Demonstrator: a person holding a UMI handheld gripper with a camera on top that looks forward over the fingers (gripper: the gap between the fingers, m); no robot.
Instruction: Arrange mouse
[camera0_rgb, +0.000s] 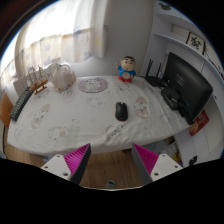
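Observation:
A dark computer mouse (121, 111) lies on the table (70, 125), which is covered with a white patterned cloth; the mouse sits right of the table's middle. My gripper (112, 160) is well short of the table and above its near edge. Its two fingers (152, 160) with magenta pads stand wide apart with nothing between them; only wooden floor shows in the gap. The mouse lies far beyond the fingertips, roughly in line with the gap.
A black monitor (187, 85) stands at the table's right end. A small figurine (127, 70) and a round plate (92, 85) sit at the back. A rack with pale items (52, 77) and a dark keyboard (20, 104) are at the left.

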